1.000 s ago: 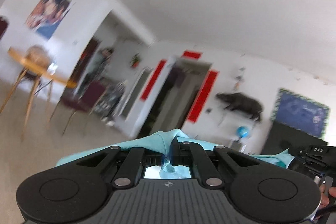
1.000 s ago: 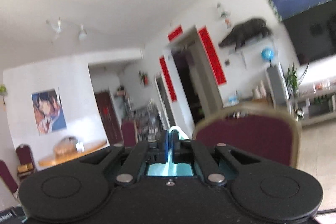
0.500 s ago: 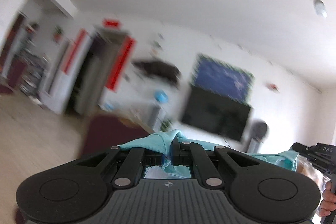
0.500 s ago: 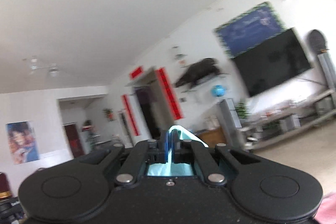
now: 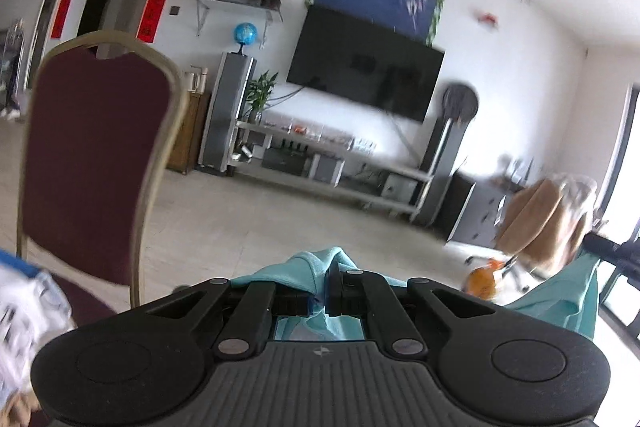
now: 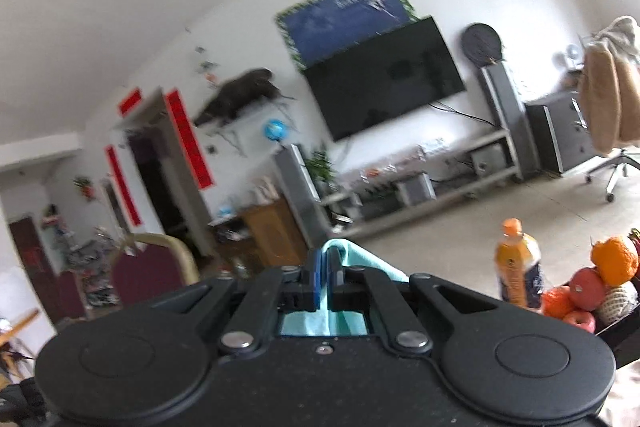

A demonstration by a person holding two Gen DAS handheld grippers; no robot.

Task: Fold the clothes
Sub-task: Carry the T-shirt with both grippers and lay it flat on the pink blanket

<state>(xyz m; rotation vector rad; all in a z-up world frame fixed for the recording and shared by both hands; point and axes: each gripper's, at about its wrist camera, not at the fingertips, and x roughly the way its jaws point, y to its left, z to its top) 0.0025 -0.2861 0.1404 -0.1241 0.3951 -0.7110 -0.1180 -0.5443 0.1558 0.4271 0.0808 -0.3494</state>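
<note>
A turquoise garment (image 5: 316, 267) is pinched at one edge in my left gripper (image 5: 325, 281), whose jaws are shut on the cloth. The fabric runs off to the right, where another stretch of it (image 5: 568, 291) hangs beside the other gripper's black body. In the right wrist view my right gripper (image 6: 325, 267) is shut on the same turquoise garment (image 6: 352, 255), a fold poking out past the fingertips. Both grippers point roughly level into the room, with the garment held up in the air between them. Most of the cloth is hidden below the gripper bodies.
A maroon chair (image 5: 92, 163) with a gold frame stands close on the left. An orange drink bottle (image 6: 518, 267) and a fruit basket (image 6: 592, 287) sit at the right. A television (image 5: 364, 63), its long stand and a draped office chair (image 5: 548, 215) are farther off.
Both views have swung right across the room, from the doorway and poster wall to the television wall, and tipped downward. The maroon chair, bottle and fruit came into view. Both grippers kept hold of the garment.
</note>
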